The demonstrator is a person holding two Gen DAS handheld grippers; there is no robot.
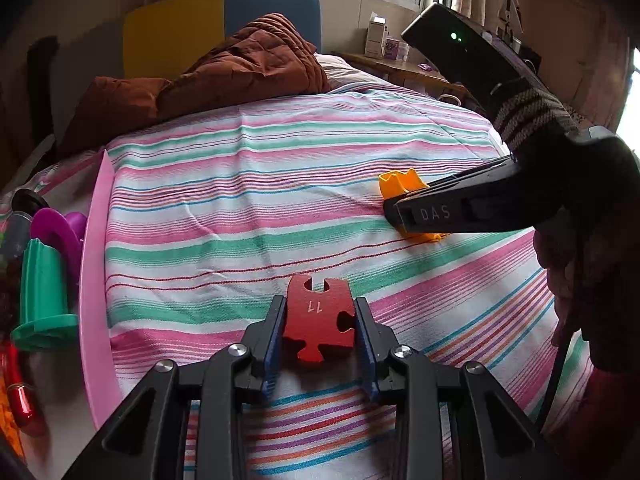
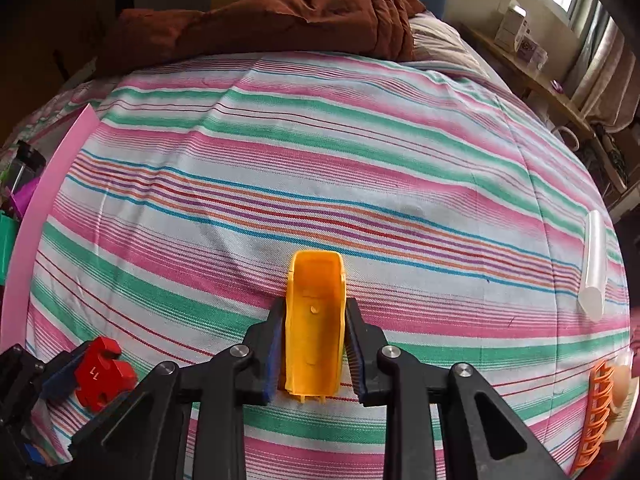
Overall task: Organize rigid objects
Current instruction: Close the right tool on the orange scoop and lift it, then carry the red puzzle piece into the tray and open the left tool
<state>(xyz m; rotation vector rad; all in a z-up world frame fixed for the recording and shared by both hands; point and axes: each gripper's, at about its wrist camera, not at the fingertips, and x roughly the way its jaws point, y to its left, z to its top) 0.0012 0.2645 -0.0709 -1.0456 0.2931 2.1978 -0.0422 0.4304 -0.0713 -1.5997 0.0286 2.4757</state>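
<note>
A red puzzle-shaped block [image 1: 318,322] marked with a number sits between the blue pads of my left gripper [image 1: 320,308], which is shut on it just above the striped bedsheet. The same block [image 2: 102,374] shows at the lower left of the right wrist view, held by the left gripper [image 2: 86,372]. My right gripper [image 2: 314,312] is shut on an orange-yellow hollow plastic piece [image 2: 314,320] that rests on the sheet. In the left wrist view that piece [image 1: 402,186] pokes out behind the right gripper [image 1: 404,208], with a gloved hand [image 1: 532,116] above.
A pink tray [image 1: 94,280] at the left edge holds a green flanged piece [image 1: 42,280], purple rings [image 1: 56,232] and a red shiny item [image 1: 22,400]. A translucent white tube [image 2: 594,264] and an orange lattice piece [image 2: 598,408] lie at right. A brown quilt [image 1: 224,68] lies beyond.
</note>
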